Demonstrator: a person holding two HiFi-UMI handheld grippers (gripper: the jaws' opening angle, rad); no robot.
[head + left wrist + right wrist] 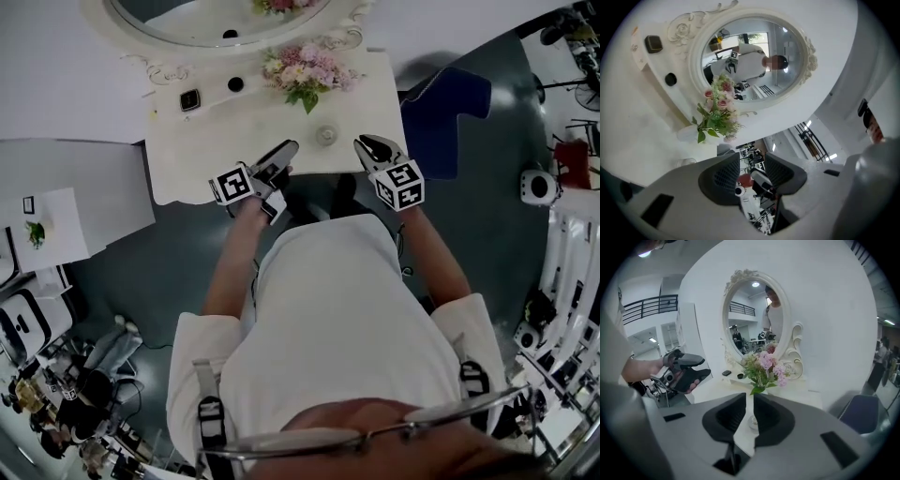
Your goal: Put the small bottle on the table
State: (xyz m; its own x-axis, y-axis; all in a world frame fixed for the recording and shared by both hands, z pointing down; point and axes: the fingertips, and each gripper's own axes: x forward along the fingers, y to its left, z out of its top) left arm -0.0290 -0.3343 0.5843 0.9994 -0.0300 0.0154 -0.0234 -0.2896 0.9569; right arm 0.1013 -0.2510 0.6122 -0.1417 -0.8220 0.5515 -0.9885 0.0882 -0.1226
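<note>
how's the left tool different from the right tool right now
The left tool has its jaws well apart with nothing between them; the right tool has its jaws nearly together, leaving only a slit. The left tool is tilted, looking up at the mirror and flowers; the right tool looks level across the table, with the small bottle standing just beyond its tips. Both are empty and hover at the table's front edge.
</note>
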